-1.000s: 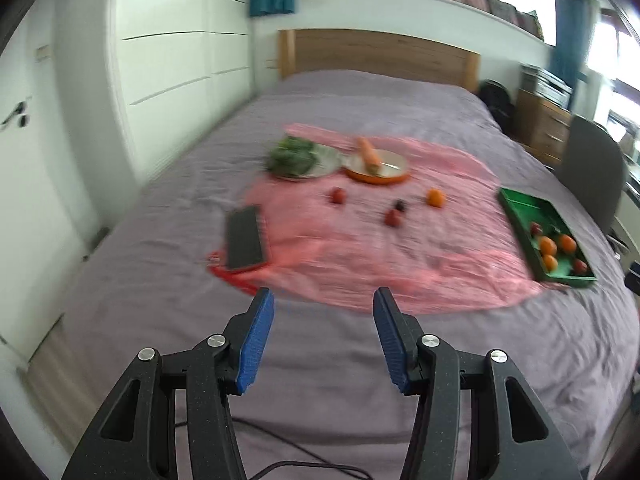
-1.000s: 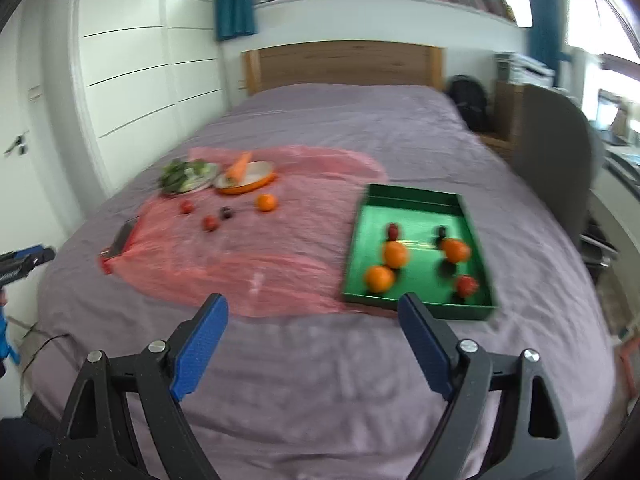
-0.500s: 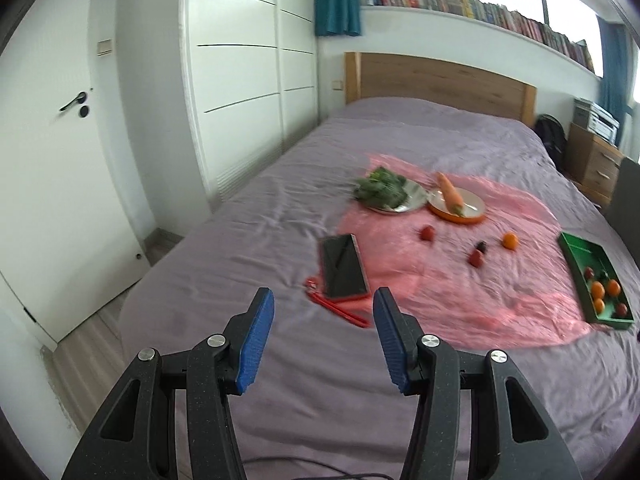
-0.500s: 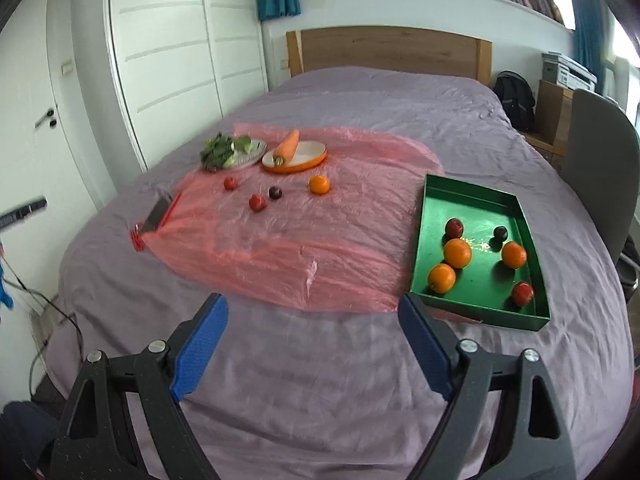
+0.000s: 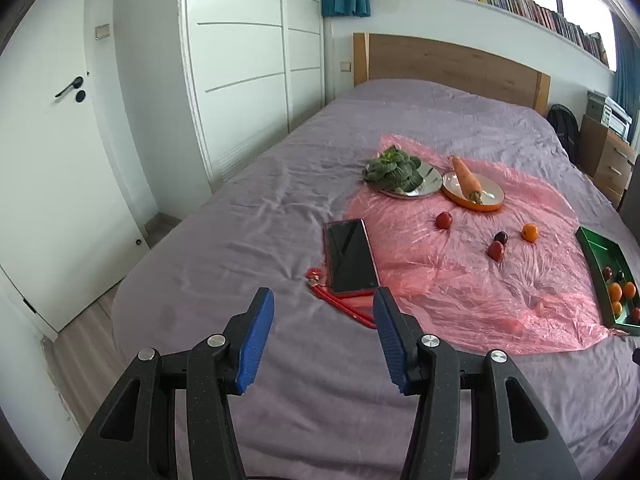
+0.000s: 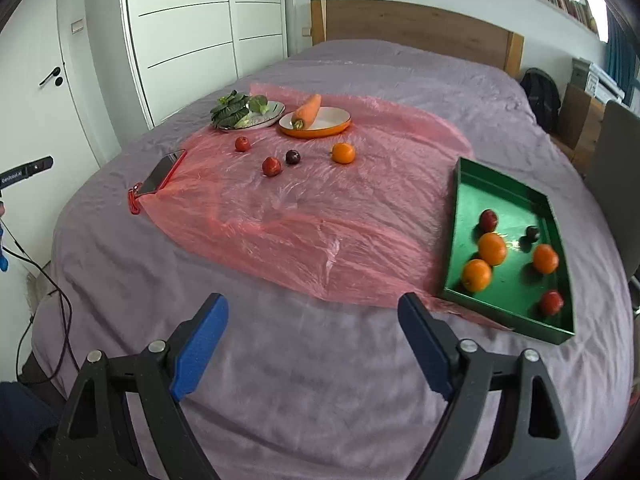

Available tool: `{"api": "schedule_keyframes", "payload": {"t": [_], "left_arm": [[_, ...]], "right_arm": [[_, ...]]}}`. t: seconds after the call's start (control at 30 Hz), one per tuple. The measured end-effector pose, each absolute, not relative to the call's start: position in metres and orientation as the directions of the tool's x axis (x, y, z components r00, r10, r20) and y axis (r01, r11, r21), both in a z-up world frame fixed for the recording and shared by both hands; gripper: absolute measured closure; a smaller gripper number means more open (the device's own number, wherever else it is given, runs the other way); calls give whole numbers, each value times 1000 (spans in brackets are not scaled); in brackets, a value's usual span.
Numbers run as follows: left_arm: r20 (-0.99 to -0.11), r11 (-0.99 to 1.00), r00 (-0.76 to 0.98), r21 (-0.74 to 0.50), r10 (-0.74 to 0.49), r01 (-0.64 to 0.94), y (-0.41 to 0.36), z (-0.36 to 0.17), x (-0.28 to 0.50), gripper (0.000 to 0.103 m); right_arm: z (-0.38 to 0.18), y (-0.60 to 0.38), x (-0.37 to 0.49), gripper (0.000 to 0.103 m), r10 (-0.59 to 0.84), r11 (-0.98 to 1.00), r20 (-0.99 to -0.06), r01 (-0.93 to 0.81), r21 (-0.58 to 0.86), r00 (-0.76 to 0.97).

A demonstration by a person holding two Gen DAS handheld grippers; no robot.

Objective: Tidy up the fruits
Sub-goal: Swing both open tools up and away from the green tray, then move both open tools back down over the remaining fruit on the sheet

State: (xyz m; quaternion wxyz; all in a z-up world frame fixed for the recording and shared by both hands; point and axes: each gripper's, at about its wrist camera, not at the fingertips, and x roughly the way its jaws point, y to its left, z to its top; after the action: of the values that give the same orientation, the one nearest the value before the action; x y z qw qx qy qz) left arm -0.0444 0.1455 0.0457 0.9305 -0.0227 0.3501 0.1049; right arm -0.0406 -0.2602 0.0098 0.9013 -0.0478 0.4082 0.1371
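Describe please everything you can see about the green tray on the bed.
The green tray is a shallow rectangular box with low upright walls and a slightly glossy floor; the material cannot be told. It lies flat on the purple bedcover, and its left wall appears to lie on the edge of the pink plastic sheet. Inside lie six loose fruits: three orange ones, two red ones and one small dark one. Neither gripper touches it.

bare bedspread (image 6: 300, 360) ahead, phone (image 5: 351, 256) beside sheet (image 6: 320, 216)
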Motion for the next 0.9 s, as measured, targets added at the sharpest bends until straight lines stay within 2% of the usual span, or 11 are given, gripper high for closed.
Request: {"api": "schedule_keyframes", "payload": {"t": [0.4,0.63,0.9], "left_arm": [[-760,992,639,61,119,-112,108,-3,4,57],[-770,994,629,103,104,-39,74,-15,26,57],[-777,995,628,93,44,45,39,-15,62,57]], "right_arm": [[-12,-253,1,0,249,961,-749,-253,112,613],[-16,-253,20,0,175,978,-734,-199,55,657],[-11,-245,55,0,199,973,-729,-222,65,655]]}}
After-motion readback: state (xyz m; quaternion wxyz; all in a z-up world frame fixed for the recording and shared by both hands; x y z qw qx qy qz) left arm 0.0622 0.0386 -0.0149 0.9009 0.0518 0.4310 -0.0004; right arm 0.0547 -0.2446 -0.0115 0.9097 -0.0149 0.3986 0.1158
